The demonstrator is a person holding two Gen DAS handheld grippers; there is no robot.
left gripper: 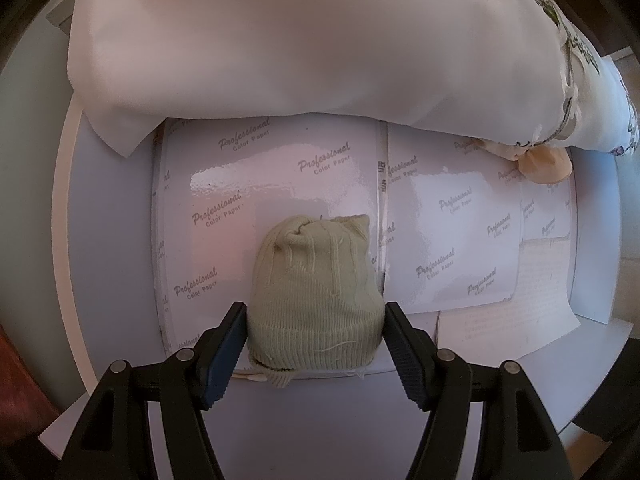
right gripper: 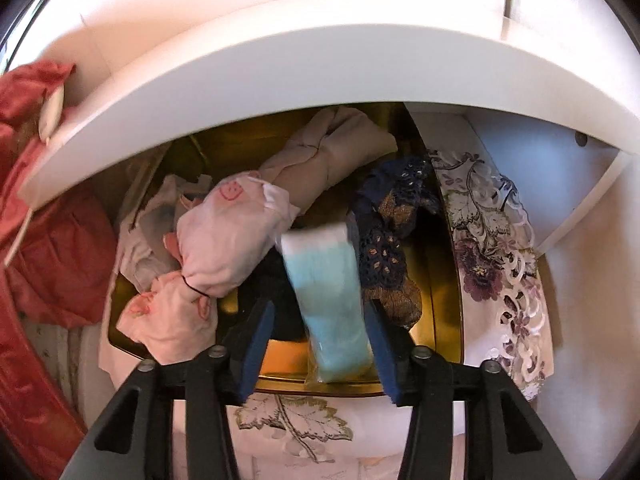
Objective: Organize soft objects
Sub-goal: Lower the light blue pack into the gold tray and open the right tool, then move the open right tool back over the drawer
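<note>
In the left wrist view, a pale green knitted sock bundle (left gripper: 316, 292) lies on glossy white paper sheets (left gripper: 280, 172). My left gripper (left gripper: 315, 320) has its two fingers against the bundle's sides, closed on it. In the right wrist view, my right gripper (right gripper: 320, 320) is open above a gold tin box (right gripper: 440, 320). A light blue and white soft packet (right gripper: 332, 300) is blurred between the fingers, leaning near the right finger, apparently loose. The box holds a pink smiley cloth bundle (right gripper: 228, 240), a beige cloth (right gripper: 320, 164) and a navy lace cloth (right gripper: 388, 240).
A white cloth (left gripper: 300, 40) with a floral edge hangs over the far side of the table; a small peach bundle (left gripper: 544, 164) sits under it at right. A white shelf edge (right gripper: 320, 72) overhangs the box. Red fabric (right gripper: 52, 240) lies left, a floral embroidered cloth (right gripper: 492, 240) right.
</note>
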